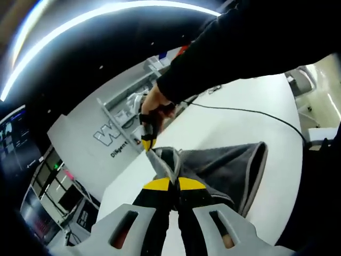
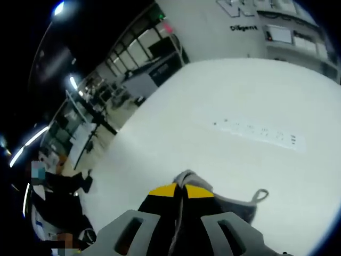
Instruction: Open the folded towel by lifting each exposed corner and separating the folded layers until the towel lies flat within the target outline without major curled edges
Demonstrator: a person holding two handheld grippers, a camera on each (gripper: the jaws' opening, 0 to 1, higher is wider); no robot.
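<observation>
**Towel lifted by two corners, ready to spread**

In the left gripper view, the left hand-held gripper (image 1: 169,186) had its yellow-tipped jaws closed on an edge of the grey towel (image 1: 229,168). The right hand-held gripper (image 1: 148,143), held in the person's hand (image 1: 155,106), pinched a neighbouring corner just above it. The cloth hung between the two grips and draped down toward the white bench (image 1: 256,101), with a lighter hem showing along its far edge. A black cable (image 1: 250,112) ran across the bench behind it.

In the right gripper view, the right hand-held gripper (image 2: 181,194) was likewise clamped on a bunched bit of towel (image 2: 229,201), with a small hanging loop (image 2: 260,195) sticking up beside it. Faint printed marks (image 2: 261,132) lay well apart on the bench (image 2: 213,96); whether they belonged to the target outline could not be told.

The step in hand looked like the separating of layers, with both corners raised. The next move probably called for drawing the two grips apart and lowering the cloth evenly so no edge curled under.
</observation>
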